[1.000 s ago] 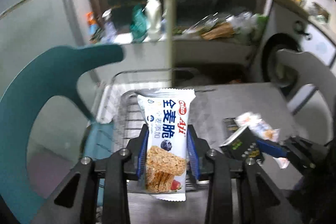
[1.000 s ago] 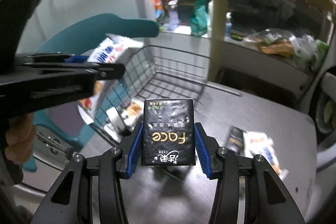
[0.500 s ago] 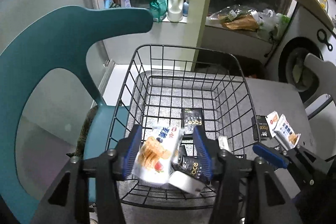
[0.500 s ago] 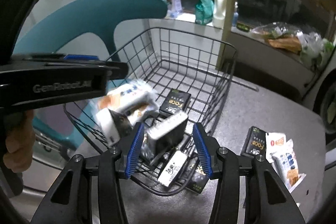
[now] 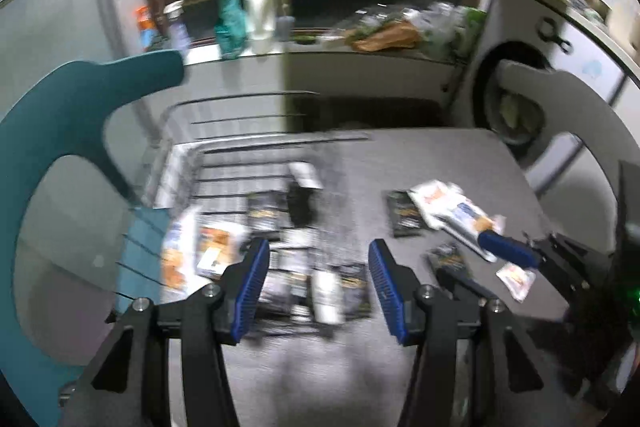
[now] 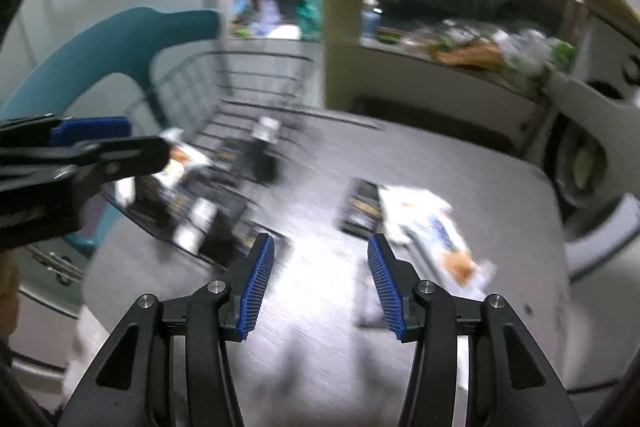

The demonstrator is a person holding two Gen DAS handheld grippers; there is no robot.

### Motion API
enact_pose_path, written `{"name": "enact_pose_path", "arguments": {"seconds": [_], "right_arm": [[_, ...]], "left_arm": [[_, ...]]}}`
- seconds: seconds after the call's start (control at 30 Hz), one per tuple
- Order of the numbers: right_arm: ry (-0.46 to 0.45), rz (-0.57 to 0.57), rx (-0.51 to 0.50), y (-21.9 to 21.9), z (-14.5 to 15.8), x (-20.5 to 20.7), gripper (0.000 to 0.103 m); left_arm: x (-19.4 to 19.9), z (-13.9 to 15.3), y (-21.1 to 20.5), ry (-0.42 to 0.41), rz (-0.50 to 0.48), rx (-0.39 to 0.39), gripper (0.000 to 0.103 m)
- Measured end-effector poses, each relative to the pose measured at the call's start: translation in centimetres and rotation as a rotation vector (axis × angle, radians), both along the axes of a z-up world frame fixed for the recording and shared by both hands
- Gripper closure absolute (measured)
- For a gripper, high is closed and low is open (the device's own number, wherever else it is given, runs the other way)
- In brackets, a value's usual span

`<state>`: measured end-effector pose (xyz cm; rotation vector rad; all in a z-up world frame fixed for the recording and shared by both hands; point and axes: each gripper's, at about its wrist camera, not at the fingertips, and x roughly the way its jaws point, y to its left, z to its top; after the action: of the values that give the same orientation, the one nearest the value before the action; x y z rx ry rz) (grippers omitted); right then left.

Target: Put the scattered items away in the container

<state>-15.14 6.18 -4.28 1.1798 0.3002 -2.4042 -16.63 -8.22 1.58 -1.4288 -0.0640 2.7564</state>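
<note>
both grippers spread, empty, near the wire basket [image 5: 240, 147]
snack packet [image 6: 440, 227] right of it: light, crinkly; pinch mid-body.

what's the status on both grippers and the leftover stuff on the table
Left gripper and right gripper open, empty. Black wire basket holds packets. Black tissue pack and white snack packet on the grey table. Nothing blocking.

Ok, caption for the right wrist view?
Empty right tool open over the grey table, between the filled wire basket and leftover snack packets.
</note>
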Motion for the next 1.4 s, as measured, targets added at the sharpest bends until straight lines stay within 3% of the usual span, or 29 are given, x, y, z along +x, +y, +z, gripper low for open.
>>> {"name": "enact_pose_path", "arguments": {"seconds": [0.27,0.53,0.67,0.8,1.1,1.4], "right_arm": [[-0.053,-0.135,0.046,8.6,-4.4,-0.6,0.054],[-0.02,-0.171,0.042,12.1,-7.1,-3.9,0.054],[-0.026,-0.081,-0.015,11.4,-8.1,-5.5,0.054],[0.027,-0.041,0.05,10.0,-9.0,-7.1,0.054],[0.064,0.017,0.111,8.1,-9.8,-9.8,0.053],[0.187,0.145,0.149,6.0,-10.0,-10.2,0.05]], "left_arm": [[-0.1,-4.8,9.8,-0.093,-0.115,0.013,0.046],[-2.9,-10.7,12.6,-0.202,-0.099,0.034,0.046],[-3.8,-12.0,12.4,-0.216,-0.065,0.048,0.045],[-4.6,-12.7,11.4,-0.225,-0.014,0.089,0.045],[-6.3,-14.0,11.2,-0.237,0.062,0.1,0.044],[-6.2,-14.2,10.5,-0.24,0.064,0.13,0.044]]}}
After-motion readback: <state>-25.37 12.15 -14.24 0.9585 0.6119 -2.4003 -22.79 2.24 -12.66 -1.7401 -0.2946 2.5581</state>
